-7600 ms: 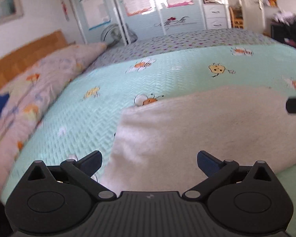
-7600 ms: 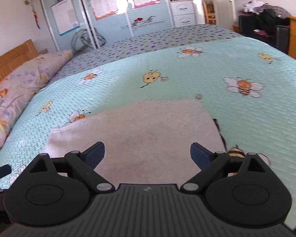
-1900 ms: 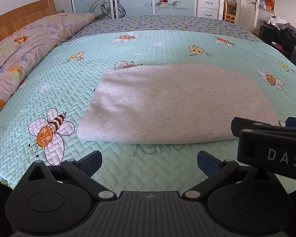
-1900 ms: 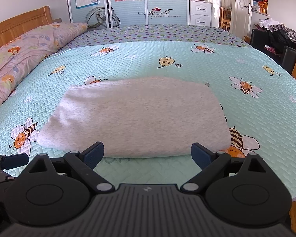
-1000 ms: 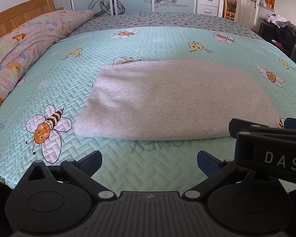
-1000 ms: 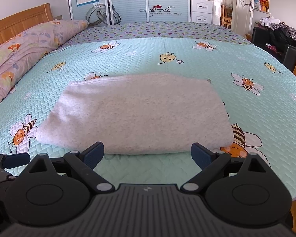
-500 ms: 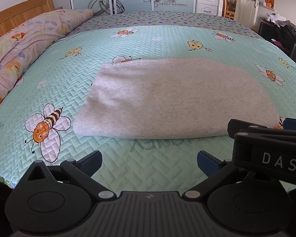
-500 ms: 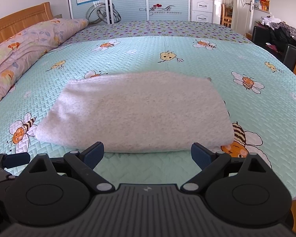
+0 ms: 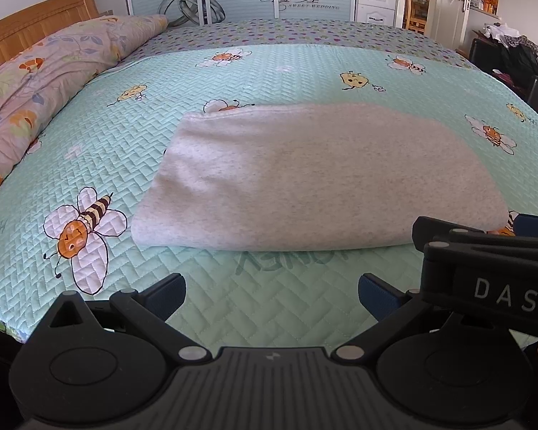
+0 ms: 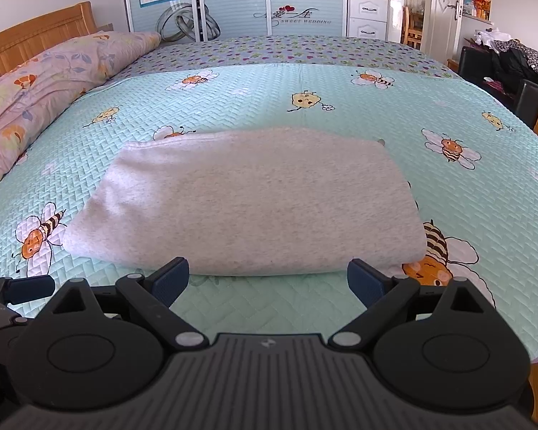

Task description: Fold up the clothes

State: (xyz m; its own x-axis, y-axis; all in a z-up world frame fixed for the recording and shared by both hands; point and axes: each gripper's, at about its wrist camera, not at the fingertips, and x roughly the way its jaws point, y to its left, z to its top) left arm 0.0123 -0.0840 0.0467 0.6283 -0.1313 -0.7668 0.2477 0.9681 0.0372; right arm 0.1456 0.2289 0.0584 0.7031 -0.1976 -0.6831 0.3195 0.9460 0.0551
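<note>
Left gripper [image 9: 272,288] hangs with fingers spread and empty over the bedspread [image 9: 132,150], short of the folded grey garment [image 9: 315,175] lying mid-bed; the right gripper's body crosses the lower right corner. From the right wrist, the right gripper [image 10: 269,279] is likewise spread wide and empty, just shy of the garment [image 10: 247,197]. Soft, light knit, likely to sag and unfold, so take it at the near corners. Open quilt surrounds it; the floral duvet [image 10: 36,82] lies well left.
</note>
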